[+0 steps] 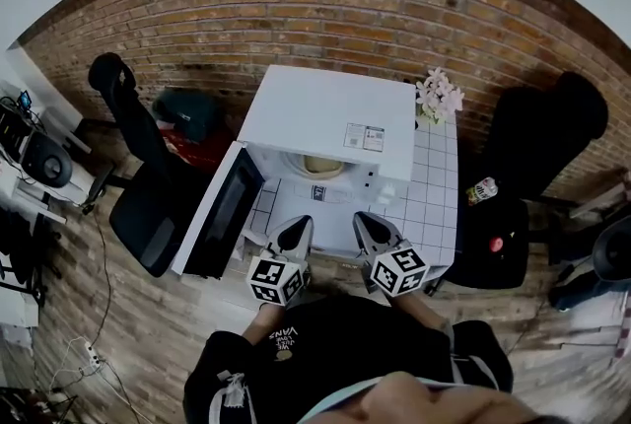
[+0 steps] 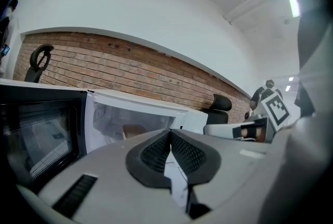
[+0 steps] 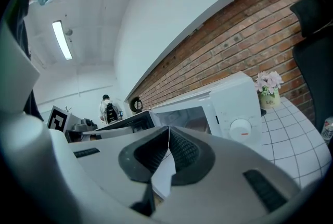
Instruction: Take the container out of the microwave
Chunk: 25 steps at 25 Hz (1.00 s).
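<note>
A white microwave [image 1: 330,121] stands on a white tiled table [image 1: 436,187], its dark door [image 1: 223,208] swung open to the left. Inside the cavity sits a pale, tan container [image 1: 321,166], which the left gripper view shows as a tan shape [image 2: 134,131] behind the opening. My left gripper [image 1: 297,231] and right gripper [image 1: 365,227] hover side by side in front of the open cavity, short of it. Both are shut, pads together, with nothing between them. The shut left gripper [image 2: 170,135] points at the cavity; the shut right gripper [image 3: 167,132] points toward the microwave [image 3: 229,108] front and its knob [image 3: 240,128].
A small pot of pale flowers [image 1: 440,98] stands on the table right of the microwave. A can [image 1: 481,190] lies past the table's right edge. Black office chairs stand to the left [image 1: 148,190] and right [image 1: 537,146]. A brick wall [image 1: 325,8] runs behind.
</note>
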Each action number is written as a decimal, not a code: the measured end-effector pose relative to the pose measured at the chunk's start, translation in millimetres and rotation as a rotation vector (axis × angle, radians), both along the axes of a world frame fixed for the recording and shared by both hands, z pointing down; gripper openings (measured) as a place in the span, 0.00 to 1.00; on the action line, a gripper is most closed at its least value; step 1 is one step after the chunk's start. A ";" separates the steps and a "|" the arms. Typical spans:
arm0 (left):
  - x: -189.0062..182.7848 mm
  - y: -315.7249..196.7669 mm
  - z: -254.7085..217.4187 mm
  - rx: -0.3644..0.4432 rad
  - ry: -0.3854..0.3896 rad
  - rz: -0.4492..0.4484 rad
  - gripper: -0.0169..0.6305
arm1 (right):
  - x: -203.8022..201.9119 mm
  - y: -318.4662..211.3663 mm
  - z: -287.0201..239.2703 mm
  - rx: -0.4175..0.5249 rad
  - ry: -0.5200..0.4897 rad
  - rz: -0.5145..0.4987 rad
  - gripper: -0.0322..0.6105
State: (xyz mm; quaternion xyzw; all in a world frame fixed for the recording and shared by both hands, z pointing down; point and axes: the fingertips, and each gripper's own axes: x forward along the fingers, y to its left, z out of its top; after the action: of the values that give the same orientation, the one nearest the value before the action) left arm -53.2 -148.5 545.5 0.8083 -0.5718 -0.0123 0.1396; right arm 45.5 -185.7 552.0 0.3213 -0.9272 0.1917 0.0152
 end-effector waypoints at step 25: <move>-51.2 -90.8 22.8 -0.030 0.006 0.138 0.05 | -48.8 -67.4 38.7 -0.100 -0.032 0.247 0.06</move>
State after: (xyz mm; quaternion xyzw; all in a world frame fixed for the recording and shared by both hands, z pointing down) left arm -104.4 -239.3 568.3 0.8435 -0.5145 0.0036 0.1539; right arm -3.3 -253.1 590.7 0.4289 -0.8700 0.2432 -0.0072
